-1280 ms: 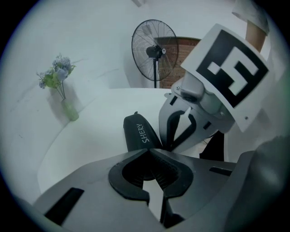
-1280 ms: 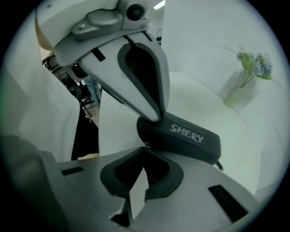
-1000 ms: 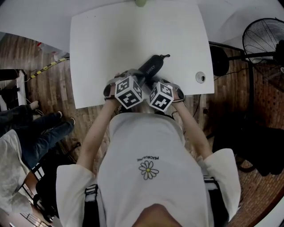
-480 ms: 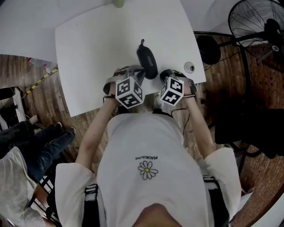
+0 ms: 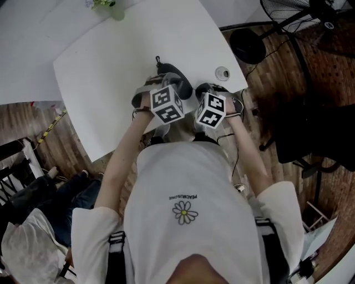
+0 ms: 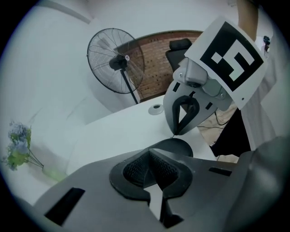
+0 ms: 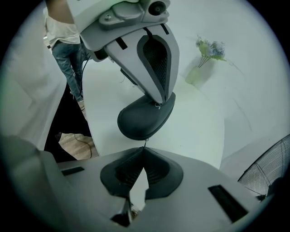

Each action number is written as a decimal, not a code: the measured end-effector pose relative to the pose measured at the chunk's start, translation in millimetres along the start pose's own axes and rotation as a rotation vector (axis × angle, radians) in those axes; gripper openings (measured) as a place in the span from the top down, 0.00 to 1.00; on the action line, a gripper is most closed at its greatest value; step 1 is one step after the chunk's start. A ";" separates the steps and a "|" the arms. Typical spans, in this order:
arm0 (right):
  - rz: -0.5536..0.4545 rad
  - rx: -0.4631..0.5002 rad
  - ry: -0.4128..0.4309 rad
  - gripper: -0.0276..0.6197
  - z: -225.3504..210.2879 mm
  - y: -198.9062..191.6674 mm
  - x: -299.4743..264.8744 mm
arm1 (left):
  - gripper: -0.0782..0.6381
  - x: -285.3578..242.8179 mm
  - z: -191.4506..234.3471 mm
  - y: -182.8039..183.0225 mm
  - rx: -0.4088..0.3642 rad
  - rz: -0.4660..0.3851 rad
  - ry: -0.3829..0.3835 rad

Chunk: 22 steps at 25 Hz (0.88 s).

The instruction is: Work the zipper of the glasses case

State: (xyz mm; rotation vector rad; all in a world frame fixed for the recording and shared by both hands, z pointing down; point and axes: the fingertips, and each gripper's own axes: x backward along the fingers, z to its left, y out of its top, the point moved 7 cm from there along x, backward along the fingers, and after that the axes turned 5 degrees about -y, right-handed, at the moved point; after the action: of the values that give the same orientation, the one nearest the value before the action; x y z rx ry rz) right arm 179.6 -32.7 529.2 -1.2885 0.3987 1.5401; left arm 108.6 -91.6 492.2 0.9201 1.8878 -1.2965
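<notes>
A dark oval glasses case (image 5: 176,75) lies on the white table (image 5: 100,83) near its front edge, its cord loop (image 5: 158,59) pointing away from me. My left gripper (image 6: 149,153) has just closed a little further and is shut. Its tips (image 7: 158,104) rest on the case's upper rim by a small metal piece; whether they pinch it I cannot tell. My right gripper (image 7: 144,150) is shut at the case's (image 7: 145,118) near end, with a thin zipper pull (image 7: 145,144) running into its tips. The marker cubes hide both tips in the head view.
A small vase of flowers (image 5: 108,6) stands at the table's far left. A round cable hole (image 5: 222,72) sits near the right edge. A standing fan (image 6: 115,61) is beyond the table, its base (image 5: 248,46) on the wooden floor. A person's legs (image 5: 39,191) show at left.
The case has swung from pointing up-right to pointing straight away and has slid left. Both grippers moved left with it and stayed at its near end.
</notes>
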 end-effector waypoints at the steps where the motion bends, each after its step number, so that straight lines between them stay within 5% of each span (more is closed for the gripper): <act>1: -0.002 -0.003 0.002 0.95 0.2 0.1 0.6 | 0.87 0.4 -0.1 -0.4 0.002 0.000 -0.002; 13: -0.018 0.035 0.106 0.95 32.6 10.2 11.4 | 0.87 1.3 0.2 -6.5 -0.014 -0.053 -0.017; 22: -0.072 -0.334 0.039 0.95 49.4 46.8 4.2 | 0.87 1.6 1.3 -9.2 -0.011 -0.083 -0.013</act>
State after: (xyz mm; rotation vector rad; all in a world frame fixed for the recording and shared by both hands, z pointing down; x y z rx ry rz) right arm 114.9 -11.2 527.5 -1.5736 0.1184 1.5662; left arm 100.3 -94.9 495.0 0.8335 1.9398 -1.3363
